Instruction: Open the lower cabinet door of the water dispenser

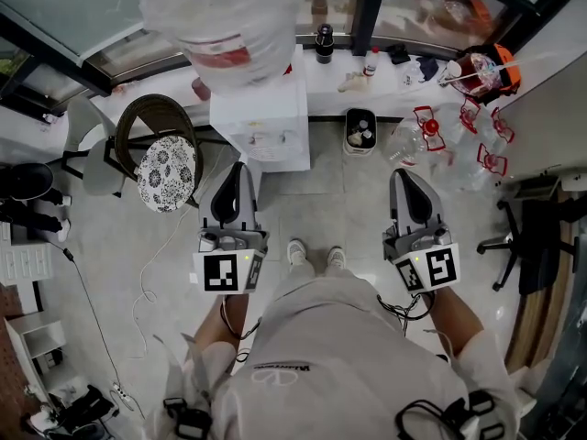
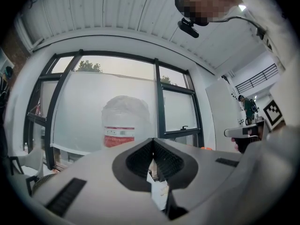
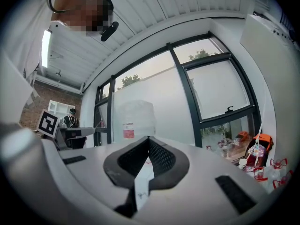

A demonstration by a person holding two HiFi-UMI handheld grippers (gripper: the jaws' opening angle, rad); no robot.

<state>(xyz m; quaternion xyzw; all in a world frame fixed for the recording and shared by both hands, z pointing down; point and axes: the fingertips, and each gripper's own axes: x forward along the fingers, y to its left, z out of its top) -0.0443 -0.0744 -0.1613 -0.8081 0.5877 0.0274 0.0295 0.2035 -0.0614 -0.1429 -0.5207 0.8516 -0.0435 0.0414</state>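
The white water dispenser (image 1: 261, 122) stands against the window wall, topped by a large bottle (image 1: 225, 16) wrapped in clear plastic. From above I see only its top and upper front; the lower cabinet door is hidden. My left gripper (image 1: 240, 166) hovers just short of the dispenser's front, jaws shut and empty. My right gripper (image 1: 401, 174) is off to the right over bare floor, also shut with nothing in it. The bottle (image 2: 124, 123) rises beyond the closed tips of the left gripper (image 2: 153, 139). In the right gripper view the bottle (image 3: 135, 118) stands behind the right gripper (image 3: 148, 138).
A chair with a patterned cushion (image 1: 167, 172) stands left of the dispenser. A small bin (image 1: 360, 131) and several clear bottles with red caps (image 1: 431, 136) lie to its right. A black office chair (image 1: 537, 236) is at far right. A cable (image 1: 147, 282) trails over the floor.
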